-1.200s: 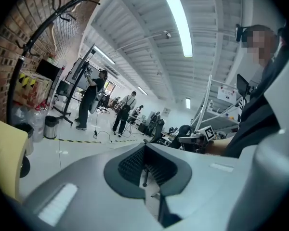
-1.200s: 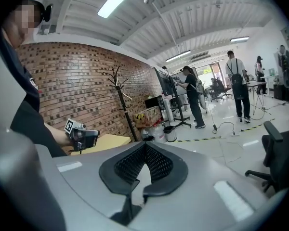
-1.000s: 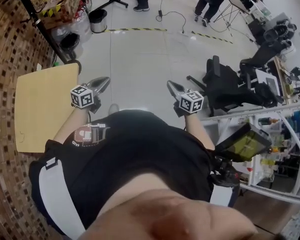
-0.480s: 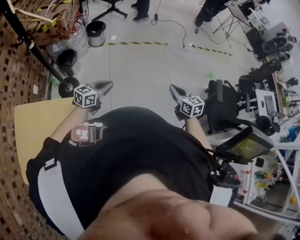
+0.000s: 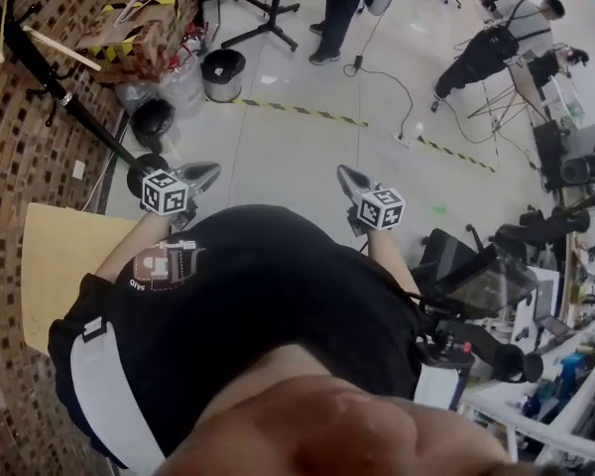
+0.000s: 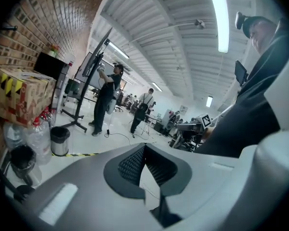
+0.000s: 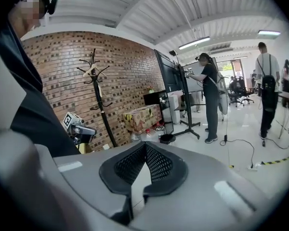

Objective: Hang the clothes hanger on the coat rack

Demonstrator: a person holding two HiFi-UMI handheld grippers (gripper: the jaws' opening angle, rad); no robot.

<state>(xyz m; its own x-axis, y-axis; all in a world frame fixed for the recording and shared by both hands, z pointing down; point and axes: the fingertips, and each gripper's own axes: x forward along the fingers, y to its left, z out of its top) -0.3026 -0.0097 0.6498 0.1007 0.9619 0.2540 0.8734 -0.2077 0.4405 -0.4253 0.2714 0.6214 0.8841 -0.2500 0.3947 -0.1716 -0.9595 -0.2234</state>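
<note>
Nearest, low at 6 o'clock in the head view: black shirt of the person carrying the rig. Just ahead at 10 o'clock, left claw [image 5: 210, 170], marker cube on its back, pads pressed tight together, nothing caught between. Over at 1 o'clock, right claw [image 5: 343, 174], likewise pinched closed and empty. Both aimed out over the pale floor [image 5: 278, 157], well apart from each other.

Out at 9 o'clock, tan bench [image 5: 59, 256] beside the brick wall [image 5: 20, 147].

Further on, around 10 to 11 o'clock, and clearest in the right gripper view: black coat rack [image 7: 103, 112] standing upright against the brick. And there it is, the pale clothes hanger [image 7: 91, 70], up among the rack's top prongs, well away from both claws.

Past the rack's foot, a black bin [image 5: 151, 122], then a silver bin [image 5: 221, 72] at 11 o'clock. Just beside them, clear plastic bottles [image 6: 38, 138] and a cardboard box [image 5: 144, 28] striped with yellow-and-black tape.

Yellow-and-black floor tape [image 5: 297, 110] running across at 12 o'clock.

Farthest out: one person [image 5: 342, 8] standing at 12 o'clock by a wheeled stand [image 5: 268, 18], another person [image 5: 496, 43] at 1 o'clock among desks and chairs.
</note>
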